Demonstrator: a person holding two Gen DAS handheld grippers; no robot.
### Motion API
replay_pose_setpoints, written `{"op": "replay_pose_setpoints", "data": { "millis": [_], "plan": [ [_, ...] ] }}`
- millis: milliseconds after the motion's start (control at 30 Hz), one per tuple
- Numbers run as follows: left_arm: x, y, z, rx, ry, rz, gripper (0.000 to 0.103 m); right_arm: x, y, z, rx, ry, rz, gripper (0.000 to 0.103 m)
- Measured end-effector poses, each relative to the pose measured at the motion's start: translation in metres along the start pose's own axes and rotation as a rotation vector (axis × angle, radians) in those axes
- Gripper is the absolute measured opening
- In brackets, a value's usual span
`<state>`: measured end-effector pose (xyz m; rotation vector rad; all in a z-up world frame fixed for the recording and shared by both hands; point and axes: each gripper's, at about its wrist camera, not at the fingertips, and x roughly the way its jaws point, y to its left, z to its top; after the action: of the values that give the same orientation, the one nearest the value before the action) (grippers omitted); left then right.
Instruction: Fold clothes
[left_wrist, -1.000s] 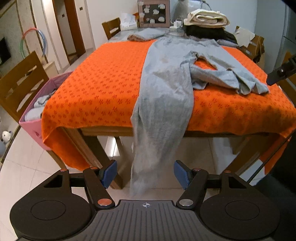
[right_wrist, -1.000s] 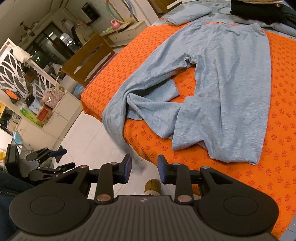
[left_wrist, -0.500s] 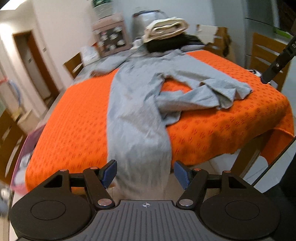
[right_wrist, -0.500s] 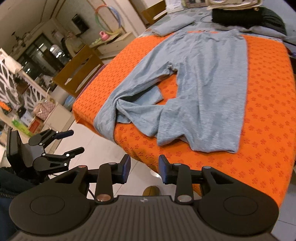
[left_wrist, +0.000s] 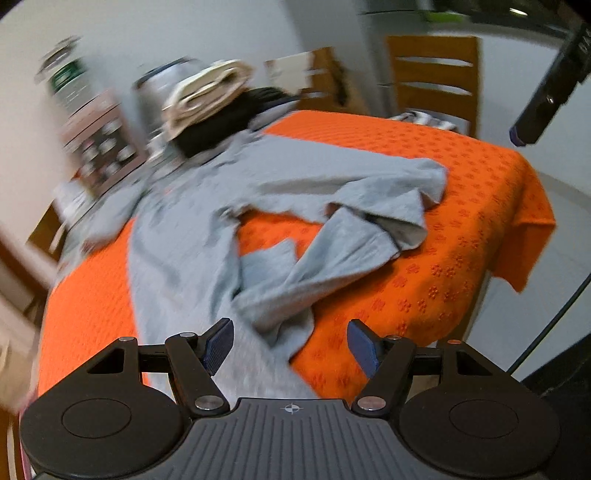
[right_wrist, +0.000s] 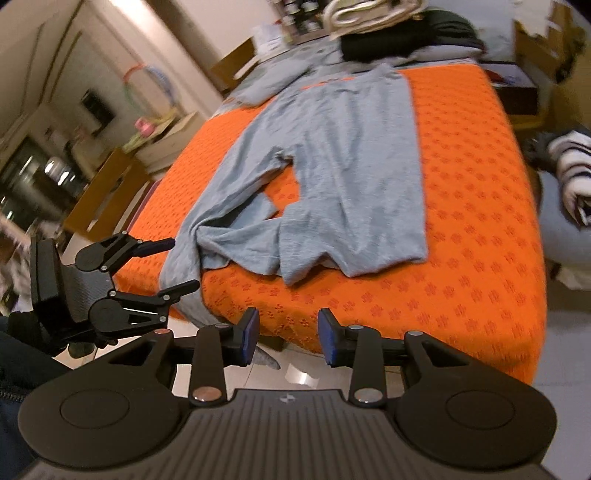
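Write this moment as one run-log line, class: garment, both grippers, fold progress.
garment: grey trousers spread on orange tablecloth, one leg hanging off | left hand-held gripper: open, empty | right hand-held gripper: open, empty | fold: not started

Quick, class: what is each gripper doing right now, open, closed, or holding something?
Left gripper: open, holding nothing, near the grey trousers.
Right gripper: open, empty, jaws apart in front of the orange tablecloth.

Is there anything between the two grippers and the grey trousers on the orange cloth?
Nothing visible. The left gripper and right gripper stand open at the table's near edge, and only bare orange cloth lies before the grey trousers.
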<state>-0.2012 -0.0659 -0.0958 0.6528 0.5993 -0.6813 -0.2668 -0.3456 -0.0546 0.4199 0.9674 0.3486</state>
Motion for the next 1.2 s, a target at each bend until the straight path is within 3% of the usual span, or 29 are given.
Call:
{"op": "replay_pose_setpoints", "data": {
  "millis": [133, 267, 433, 600, 667, 700, 833, 967, 1067, 1200],
  "plan": [
    [0.013, 0.002, 0.007, 0.108, -0.034, -0.079, 0.070, -0.008, 0.006, -0.015, 0.064, -0.045, -0.046, 0.040],
    [0.029, 0.002, 0.012, 0.218, -0.050, -0.099, 0.070, -0.016, 0.012, -0.030, 0.130, -0.094, -0.088, 0.041],
    [0.048, -0.007, 0.011, 0.443, -0.061, -0.127, 0.062, -0.022, 0.023, -0.051, 0.199, -0.144, -0.135, 0.041],
    [0.053, -0.018, -0.001, 0.627, -0.088, -0.146, 0.038, -0.025, 0.035, -0.076, 0.269, -0.187, -0.168, 0.041],
    [0.052, -0.017, -0.003, 0.655, -0.088, -0.168, 0.008, -0.024, 0.039, -0.088, 0.299, -0.204, -0.175, 0.041],
    [0.050, -0.015, -0.002, 0.647, -0.088, -0.184, 0.008, -0.024, 0.042, -0.093, 0.315, -0.213, -0.176, 0.041],
    [0.038, 0.003, 0.018, 0.470, -0.068, -0.297, 0.007, -0.017, 0.047, -0.112, 0.374, -0.241, -0.169, 0.041],
    [0.022, 0.036, 0.054, 0.131, -0.041, -0.465, 0.007, -0.010, 0.051, -0.120, 0.392, -0.262, -0.143, 0.041],
    [0.011, 0.064, 0.077, -0.148, -0.072, -0.658, 0.007, -0.005, 0.054, -0.119, 0.379, -0.280, -0.114, 0.041],
    [-0.004, 0.079, 0.097, -0.344, -0.126, -0.797, 0.007, 0.000, 0.054, -0.109, 0.345, -0.320, -0.057, 0.041]
  ]
}}
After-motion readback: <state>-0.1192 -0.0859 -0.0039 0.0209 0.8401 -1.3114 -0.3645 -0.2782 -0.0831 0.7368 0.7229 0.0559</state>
